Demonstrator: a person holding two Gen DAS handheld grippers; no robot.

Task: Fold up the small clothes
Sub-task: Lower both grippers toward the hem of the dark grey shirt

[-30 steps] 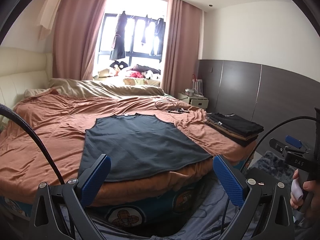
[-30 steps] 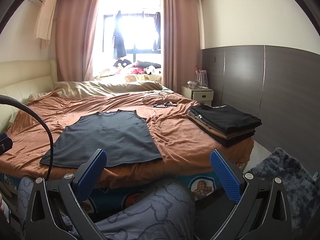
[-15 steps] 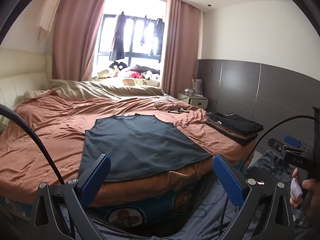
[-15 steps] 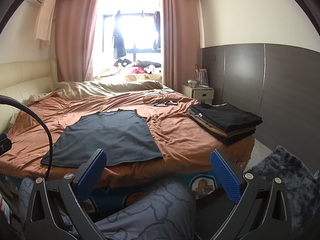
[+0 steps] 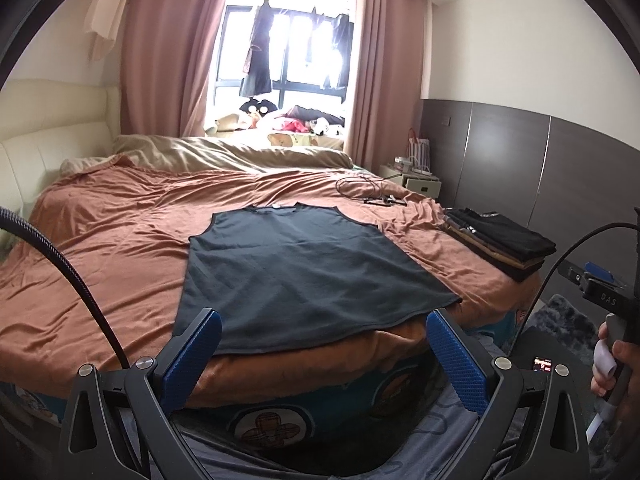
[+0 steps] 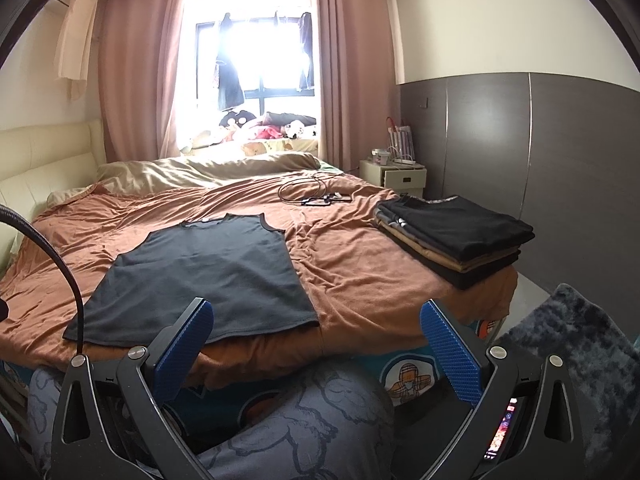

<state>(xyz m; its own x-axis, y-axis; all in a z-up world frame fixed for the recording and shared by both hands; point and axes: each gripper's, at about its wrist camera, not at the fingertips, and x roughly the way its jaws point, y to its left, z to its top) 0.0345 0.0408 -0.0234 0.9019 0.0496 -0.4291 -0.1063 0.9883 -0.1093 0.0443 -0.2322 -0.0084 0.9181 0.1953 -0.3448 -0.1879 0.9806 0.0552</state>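
Dark grey sleeveless cotton top (image 5: 304,272) lies flat, centre frame, on rust-brown bedsheet (image 5: 100,248). My left gripper (image 5: 324,354) and right gripper (image 6: 316,344) both spread wide, empty, short of hem. Folding not started; next I reach for hem corners.

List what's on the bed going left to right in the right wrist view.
Tank top → cables → folded stack, all lying on the brown sheet.
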